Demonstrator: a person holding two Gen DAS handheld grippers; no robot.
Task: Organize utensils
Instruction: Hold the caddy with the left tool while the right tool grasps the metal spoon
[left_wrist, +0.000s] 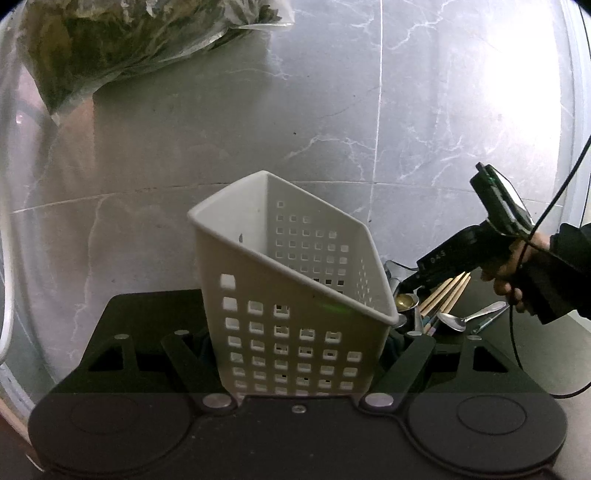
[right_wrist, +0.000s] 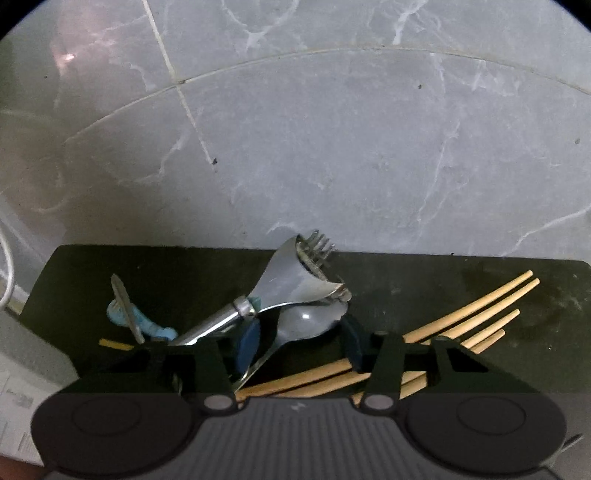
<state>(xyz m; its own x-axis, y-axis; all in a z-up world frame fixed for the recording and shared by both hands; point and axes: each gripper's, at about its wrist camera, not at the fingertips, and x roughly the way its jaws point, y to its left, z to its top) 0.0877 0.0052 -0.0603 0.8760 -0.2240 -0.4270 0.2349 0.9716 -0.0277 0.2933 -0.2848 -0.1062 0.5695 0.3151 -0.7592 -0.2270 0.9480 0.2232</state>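
A white perforated utensil basket (left_wrist: 295, 295) is tilted and clamped between the fingers of my left gripper (left_wrist: 295, 347), above a black mat (left_wrist: 147, 306). To its right, a hand holds my right gripper (left_wrist: 410, 283), which points down into a utensil pile. In the right wrist view, the right gripper (right_wrist: 299, 341) has its blue pads (right_wrist: 247, 345) on either side of a steel spoon's bowl (right_wrist: 308, 319), with a gap showing at the left pad. A large shiny metal server (right_wrist: 288, 280) and a fork (right_wrist: 321, 242) lie just behind the spoon. Several wooden chopsticks (right_wrist: 472, 314) lie under and to the right.
A light blue handled tool (right_wrist: 142, 323) with a metal blade lies left on the black mat (right_wrist: 406, 273). Another spoon (left_wrist: 456, 320) lies near the chopsticks (left_wrist: 448, 291). A bag of greens (left_wrist: 110, 48) hangs at upper left. A grey marble wall (right_wrist: 332, 147) stands close behind.
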